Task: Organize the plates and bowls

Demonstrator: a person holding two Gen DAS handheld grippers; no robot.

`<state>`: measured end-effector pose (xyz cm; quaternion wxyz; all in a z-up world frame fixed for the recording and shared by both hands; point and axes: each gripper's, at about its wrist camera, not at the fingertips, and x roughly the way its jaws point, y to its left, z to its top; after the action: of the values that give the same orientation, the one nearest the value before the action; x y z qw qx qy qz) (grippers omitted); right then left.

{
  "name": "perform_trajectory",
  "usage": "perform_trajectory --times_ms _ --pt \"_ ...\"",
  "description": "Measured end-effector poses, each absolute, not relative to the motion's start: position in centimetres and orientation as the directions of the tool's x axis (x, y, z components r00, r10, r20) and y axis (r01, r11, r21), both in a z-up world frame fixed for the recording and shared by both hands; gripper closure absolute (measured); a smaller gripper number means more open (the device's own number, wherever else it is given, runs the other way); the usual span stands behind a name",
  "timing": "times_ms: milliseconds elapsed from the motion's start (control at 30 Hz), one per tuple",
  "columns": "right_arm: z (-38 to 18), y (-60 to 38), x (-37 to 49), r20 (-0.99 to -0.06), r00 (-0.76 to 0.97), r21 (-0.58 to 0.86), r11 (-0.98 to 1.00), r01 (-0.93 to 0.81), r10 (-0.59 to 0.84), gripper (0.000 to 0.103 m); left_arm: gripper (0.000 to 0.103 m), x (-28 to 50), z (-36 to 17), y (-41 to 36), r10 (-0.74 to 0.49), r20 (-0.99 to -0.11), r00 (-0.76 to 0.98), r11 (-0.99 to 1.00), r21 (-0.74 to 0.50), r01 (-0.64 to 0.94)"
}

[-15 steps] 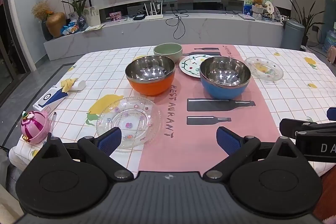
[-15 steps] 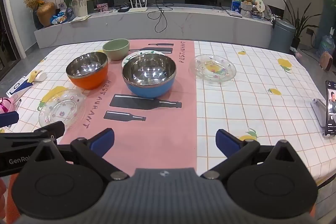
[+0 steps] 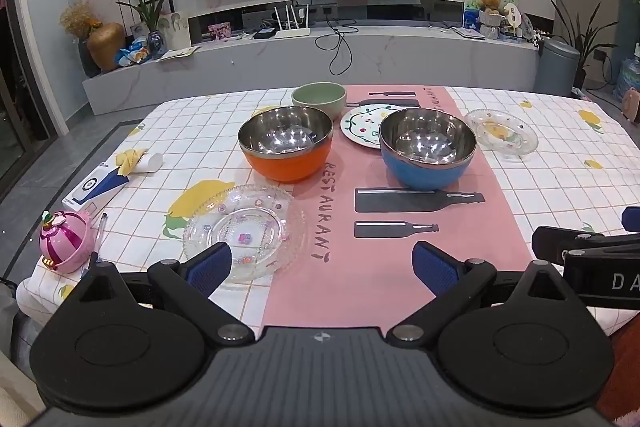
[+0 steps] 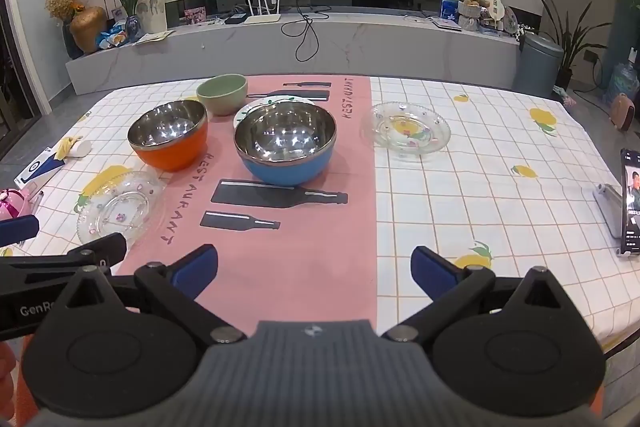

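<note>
Nothing moved on checked tablecloth [image 3: 188, 147]

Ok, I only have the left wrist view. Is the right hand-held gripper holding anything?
Observer: No. The right hand-held gripper is open, with nothing between its fingers.
Operator: Anything to the right of the far glass plate?
Observer: Yes, a phone with its screen lit, propped on a stand at the right edge.
Operator: Are the plate and phone touching?
Observer: No, they lie well apart, with bare checked cloth between them.
</note>
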<state>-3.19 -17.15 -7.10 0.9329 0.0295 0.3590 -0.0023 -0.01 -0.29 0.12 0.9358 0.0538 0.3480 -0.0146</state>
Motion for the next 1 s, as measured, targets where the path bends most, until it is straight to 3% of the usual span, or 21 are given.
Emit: perform_trajectory --times_ms 1000 --pt "-7.07 -17.2 -3.5 -0.668 0.744 0.059 0.998 0.024 0.021 0.002 0.0 -0.27 0.37 0.14 0.003 -0.649 0.761 0.995 0.075 0.061"
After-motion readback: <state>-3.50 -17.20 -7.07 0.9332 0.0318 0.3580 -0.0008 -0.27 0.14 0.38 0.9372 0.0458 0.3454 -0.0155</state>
